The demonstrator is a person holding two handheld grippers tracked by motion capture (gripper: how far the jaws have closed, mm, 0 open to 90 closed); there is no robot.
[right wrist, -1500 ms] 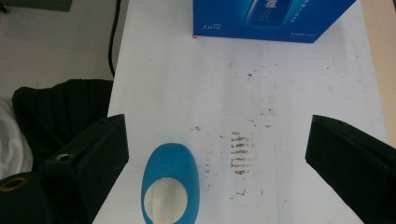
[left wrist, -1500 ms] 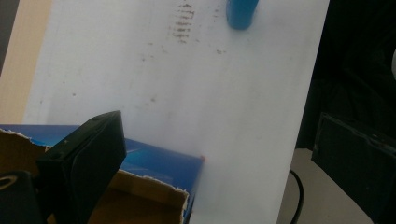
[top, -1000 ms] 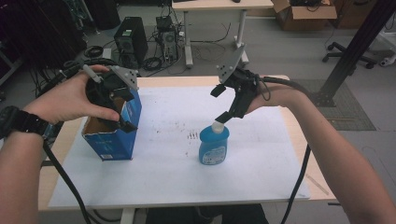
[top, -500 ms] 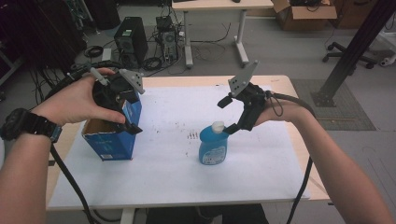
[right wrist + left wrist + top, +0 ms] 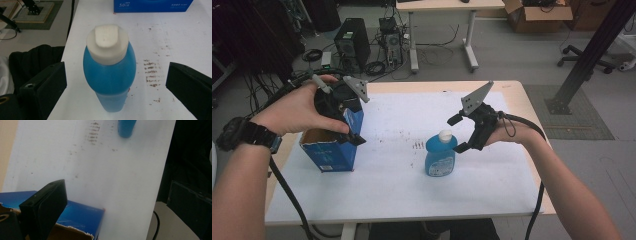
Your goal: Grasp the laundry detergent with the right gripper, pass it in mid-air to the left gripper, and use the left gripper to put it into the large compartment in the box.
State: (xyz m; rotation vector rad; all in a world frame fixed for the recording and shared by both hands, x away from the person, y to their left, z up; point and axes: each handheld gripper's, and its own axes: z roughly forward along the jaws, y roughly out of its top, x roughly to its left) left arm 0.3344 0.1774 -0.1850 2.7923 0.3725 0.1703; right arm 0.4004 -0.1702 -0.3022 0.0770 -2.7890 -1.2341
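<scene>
The right gripper [image 5: 457, 134] is held just above and beside the bottle [image 5: 440, 156], its jaws spread wide. In the right gripper view the bottle [image 5: 110, 72] is seen standing upright between the two jaws, touched by neither, with its white cap [image 5: 107, 43] turned up towards the camera. A patch of brown marks [image 5: 151, 75] is seen on the white sheet [image 5: 180, 42] just beside the bottle, on the side of the right-hand jaw. Beyond the cap, well apart, the box [image 5: 152, 5] is seen at the far edge of that view.

The left gripper [image 5: 354, 127] is held at the open top of the box [image 5: 332, 150], at the corner nearest the bottle. In the left gripper view one black jaw is seen above the torn cardboard rim of the box [image 5: 80, 216]; the other jaw is out of frame, so whether this gripper is released or clenched cannot be told. Ahead of that jaw, well apart across the sheet [image 5: 125, 182], the base of the bottle [image 5: 127, 127] is seen.
</scene>
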